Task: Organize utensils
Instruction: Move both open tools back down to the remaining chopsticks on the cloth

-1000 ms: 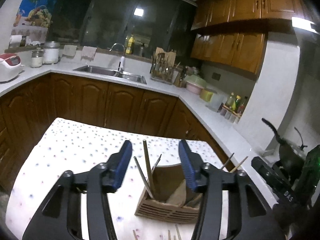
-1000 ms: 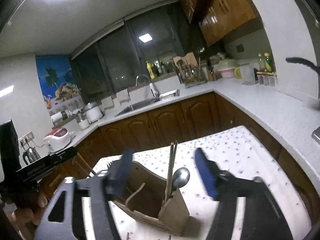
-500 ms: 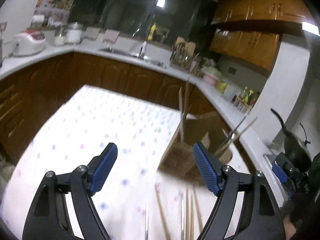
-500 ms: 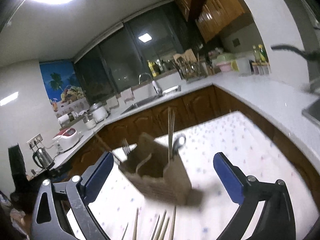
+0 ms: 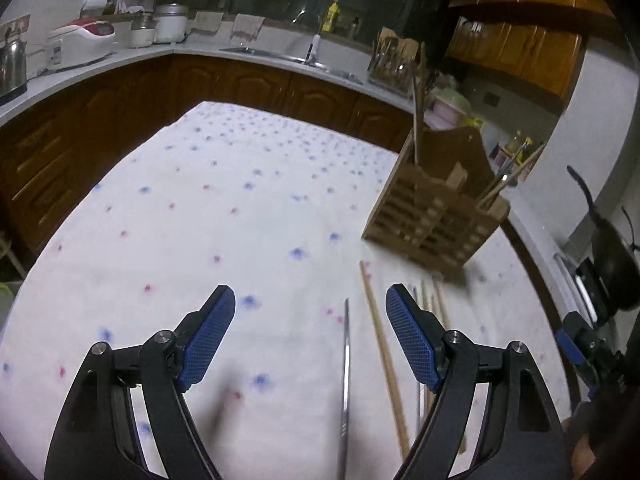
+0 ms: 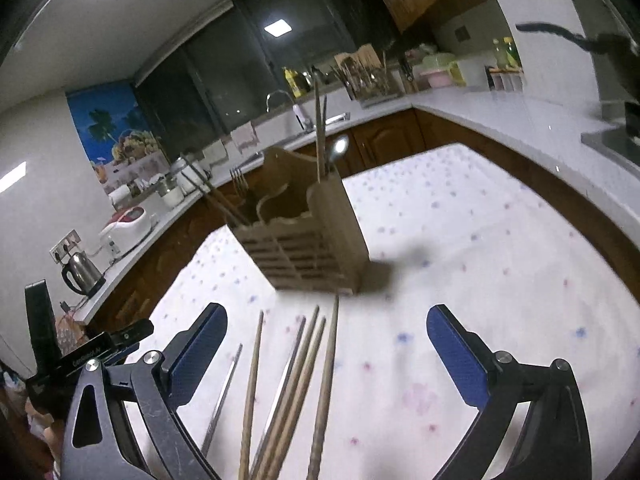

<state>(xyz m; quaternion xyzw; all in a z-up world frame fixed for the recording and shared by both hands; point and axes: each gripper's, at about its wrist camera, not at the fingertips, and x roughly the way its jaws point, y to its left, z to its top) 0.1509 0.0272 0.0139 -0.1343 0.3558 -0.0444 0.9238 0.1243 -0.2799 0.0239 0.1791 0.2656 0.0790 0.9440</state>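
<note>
Wooden chopsticks [image 6: 316,384] loose on bench [image 5: 192,216] | holder [image 6: 308,236] part-filled | left claw [image 5: 310,336], right claw [image 6: 326,344] wide open, empty | next: one stick to be pinched.

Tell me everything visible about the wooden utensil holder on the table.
The wooden utensil holder looks like light brown wood, with a slatted front, a plain side and inner dividers with curved tops. It stands upright on the dotted tablecloth, holding chopsticks, a fork and a spoon. Neither hand-held gripper touches it; loose chopsticks lie before it.
</note>
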